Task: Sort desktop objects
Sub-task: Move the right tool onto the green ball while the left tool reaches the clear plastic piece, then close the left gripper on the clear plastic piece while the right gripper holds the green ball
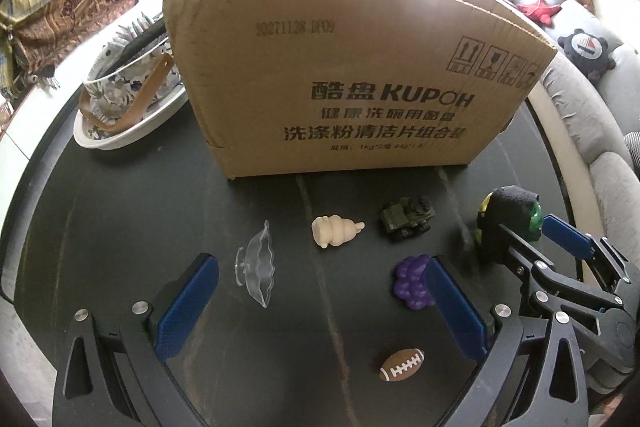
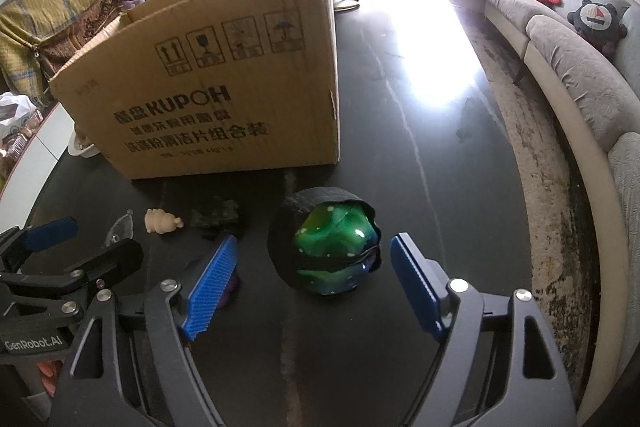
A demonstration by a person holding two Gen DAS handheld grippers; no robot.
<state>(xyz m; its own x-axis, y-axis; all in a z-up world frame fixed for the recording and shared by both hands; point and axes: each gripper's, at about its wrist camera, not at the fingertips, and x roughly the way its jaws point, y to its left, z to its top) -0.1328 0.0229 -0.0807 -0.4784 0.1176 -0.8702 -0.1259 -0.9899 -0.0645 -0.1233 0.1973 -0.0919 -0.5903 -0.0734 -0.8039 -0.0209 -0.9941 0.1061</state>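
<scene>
On the dark round table (image 1: 120,211) lie a clear plastic dish (image 1: 258,269), a beige figurine (image 1: 334,231), a green toy tank (image 1: 406,221), a purple grape bunch (image 1: 412,281) and a small brown football (image 1: 401,365). My left gripper (image 1: 320,303) stands open above the table, with the football between and below its fingers. A green glossy toy wrapped in black fabric (image 2: 334,247) sits just ahead of my right gripper (image 2: 312,283), which is open around its near side without touching. The right gripper (image 1: 532,247) also shows at the right of the left wrist view.
A tall open cardboard box (image 1: 344,75) stands behind the toys. A floral bowl with a brown handle (image 1: 128,95) sits on a white plate to its left. A grey sofa (image 2: 580,75) with plush toys curves along the table's right.
</scene>
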